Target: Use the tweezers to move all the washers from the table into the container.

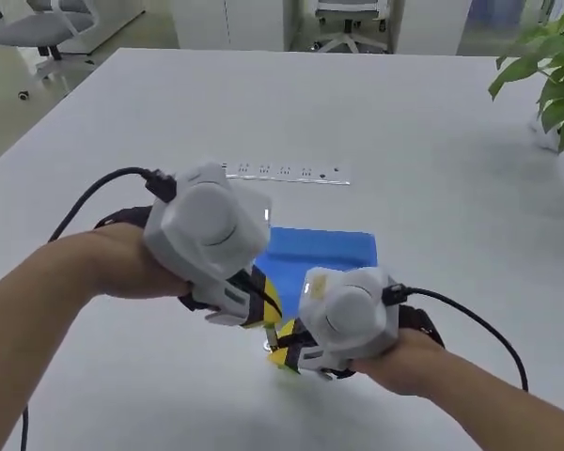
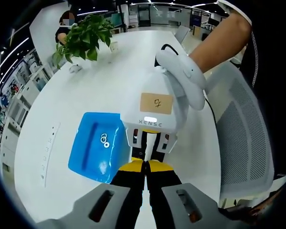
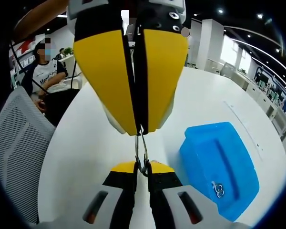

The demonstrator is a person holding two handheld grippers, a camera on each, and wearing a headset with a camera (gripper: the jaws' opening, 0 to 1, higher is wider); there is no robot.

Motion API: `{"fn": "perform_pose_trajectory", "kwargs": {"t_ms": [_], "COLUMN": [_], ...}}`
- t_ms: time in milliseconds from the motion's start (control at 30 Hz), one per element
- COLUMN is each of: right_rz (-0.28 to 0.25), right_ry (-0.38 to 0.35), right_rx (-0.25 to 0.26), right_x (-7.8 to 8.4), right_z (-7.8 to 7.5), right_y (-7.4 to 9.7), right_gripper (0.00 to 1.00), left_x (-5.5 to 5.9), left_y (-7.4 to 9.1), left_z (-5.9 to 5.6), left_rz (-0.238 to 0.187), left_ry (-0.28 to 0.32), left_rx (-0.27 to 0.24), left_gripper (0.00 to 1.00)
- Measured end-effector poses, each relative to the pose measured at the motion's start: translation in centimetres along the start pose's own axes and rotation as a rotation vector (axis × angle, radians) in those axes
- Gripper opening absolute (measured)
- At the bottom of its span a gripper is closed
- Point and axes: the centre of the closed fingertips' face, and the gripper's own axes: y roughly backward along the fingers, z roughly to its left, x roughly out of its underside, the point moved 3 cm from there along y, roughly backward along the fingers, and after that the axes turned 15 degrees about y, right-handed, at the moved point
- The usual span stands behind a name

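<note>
Both the left gripper (image 2: pixel 146 164) and the right gripper (image 3: pixel 143 169) are clenched tip to tip on the thin silver metal tweezers (image 3: pixel 142 149), just near of the blue rectangular plastic container (image 3: pixel 207 143), where two small metal washers (image 3: pixel 219 190) lie. Judged best: loosen one clamp only once the other holds the tweezers squarely, prongs free to pinch

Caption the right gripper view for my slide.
Right tool and left tool pinch tweezers beside blue container holding washers.
</note>
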Motion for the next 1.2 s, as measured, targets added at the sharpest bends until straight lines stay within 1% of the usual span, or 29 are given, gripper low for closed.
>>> {"fn": "perform_pose_trajectory", "kwargs": {"t_ms": [333,600,700,800,900,1200], "right_rz": [-0.004,-0.001,-0.001,-0.002,-0.002,-0.006], "right_ry": [0.018,0.024,0.025,0.028,0.033,0.042], "right_rx": [0.019,0.029,0.033,0.040,0.048,0.071], "right_x": [-0.9,-1.3,-1.4,-1.7,-1.8,-2.4], "right_z": [-0.5,-0.9,-1.2,-1.4,-1.8,-2.7], "right_y": [0.9,1.7,2.0,2.4,2.7,3.4], "right_gripper": [0.10,0.10,0.10,0.10,0.10,0.10], "left_x": [-0.8,-1.5,-1.9,-2.4,-2.7,-3.5], "left_y": [0.9,1.5,1.8,2.1,2.3,3.1], "left_z": [-0.2,-0.4,-0.4,-0.4,-0.4,0.1], "left_rz": [-0.004,-0.009,-0.005,-0.012,-0.017,-0.017], "left_ry": [-0.014,-0.032,-0.041,-0.047,-0.051,-0.068], "left_rx": [-0.003,-0.004,-0.005,-0.007,-0.011,-0.021], "left_gripper": [0.05,0.05,0.05,0.05,0.05,0.05]}}
